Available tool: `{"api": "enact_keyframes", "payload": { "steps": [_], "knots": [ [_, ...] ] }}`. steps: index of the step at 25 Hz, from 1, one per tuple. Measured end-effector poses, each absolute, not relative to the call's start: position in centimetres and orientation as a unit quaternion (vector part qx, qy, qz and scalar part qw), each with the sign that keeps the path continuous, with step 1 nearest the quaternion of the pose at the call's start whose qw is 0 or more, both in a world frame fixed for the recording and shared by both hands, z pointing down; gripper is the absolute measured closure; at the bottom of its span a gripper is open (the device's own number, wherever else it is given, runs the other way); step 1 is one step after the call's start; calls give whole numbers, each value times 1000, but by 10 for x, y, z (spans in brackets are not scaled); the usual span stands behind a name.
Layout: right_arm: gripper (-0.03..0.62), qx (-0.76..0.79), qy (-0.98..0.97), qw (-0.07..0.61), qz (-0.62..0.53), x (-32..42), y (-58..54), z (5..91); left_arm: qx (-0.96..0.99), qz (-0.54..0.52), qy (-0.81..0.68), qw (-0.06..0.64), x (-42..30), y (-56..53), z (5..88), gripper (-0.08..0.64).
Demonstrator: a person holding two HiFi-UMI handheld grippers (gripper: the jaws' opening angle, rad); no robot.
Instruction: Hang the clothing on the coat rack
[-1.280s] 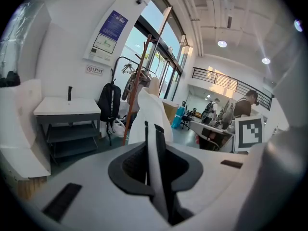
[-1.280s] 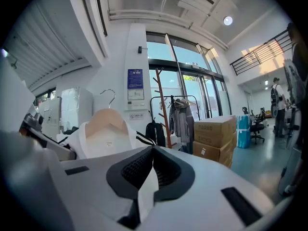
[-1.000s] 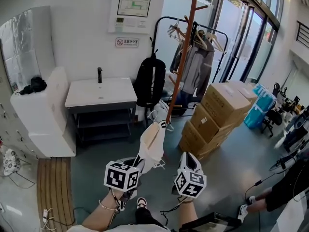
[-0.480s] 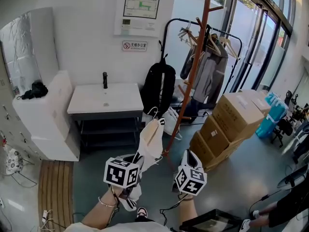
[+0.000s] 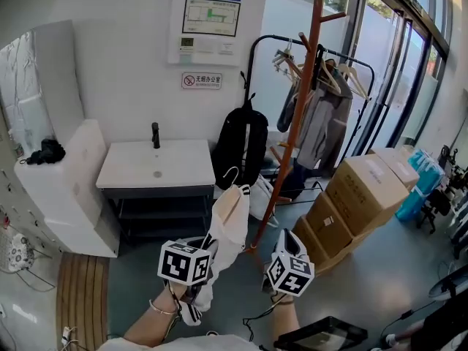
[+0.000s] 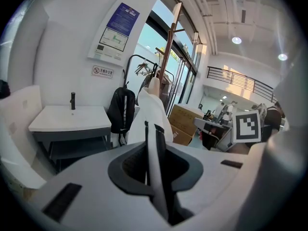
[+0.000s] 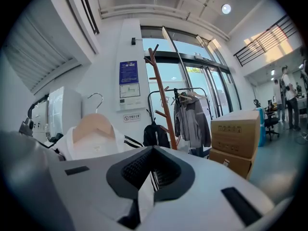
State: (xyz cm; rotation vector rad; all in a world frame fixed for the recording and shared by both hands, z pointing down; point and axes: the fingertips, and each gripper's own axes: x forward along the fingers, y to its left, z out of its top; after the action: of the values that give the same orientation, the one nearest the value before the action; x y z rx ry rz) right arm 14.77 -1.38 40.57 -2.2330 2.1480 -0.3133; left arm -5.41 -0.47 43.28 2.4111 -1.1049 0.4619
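A white-walled entry holds a sink (image 5: 172,168) and boxes (image 5: 365,192), and the wooden coat rack (image 5: 291,123) stands well ahead of the fingers. The left gripper (image 6: 155,150) and right gripper (image 7: 147,179) each pinch the white shirt (image 5: 229,221), which rises on its hanger (image 7: 94,124) just beyond the fingertips.

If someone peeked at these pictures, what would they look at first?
Probably the white shirt on its wooden hanger, held up in the middle of the head view by the left tool and the right tool, both pinching its cloth. Beyond it stands the tall brown coat rack, with big cardboard boxes on the floor to its right.
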Motion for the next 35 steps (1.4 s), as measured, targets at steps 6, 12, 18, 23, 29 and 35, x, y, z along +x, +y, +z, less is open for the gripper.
{"api": "enact_keyframes", "payload": {
  "steps": [6, 12, 18, 23, 29, 35],
  "knots": [
    [569, -713, 694, 7, -99, 162, -54, 408, 875, 160, -406, 209, -38, -48, 426, 508],
    [569, -711, 695, 2, -111, 175, -82, 419, 870, 155, -420, 209, -32, -78, 431, 508],
    [569, -711, 692, 3, -124, 181, -95, 429, 862, 146, -434, 215, -35, -99, 428, 508],
    [569, -719, 683, 7, -129, 190, -103, 433, 863, 144, -435, 212, -34, -119, 422, 508],
    [569, -737, 666, 12, -117, 210, -125, 424, 871, 148, -428, 190, -22, -153, 419, 508],
    [571, -753, 648, 11, -108, 224, -162, 414, 879, 142, -413, 189, -13, -200, 415, 508]
  ]
}}
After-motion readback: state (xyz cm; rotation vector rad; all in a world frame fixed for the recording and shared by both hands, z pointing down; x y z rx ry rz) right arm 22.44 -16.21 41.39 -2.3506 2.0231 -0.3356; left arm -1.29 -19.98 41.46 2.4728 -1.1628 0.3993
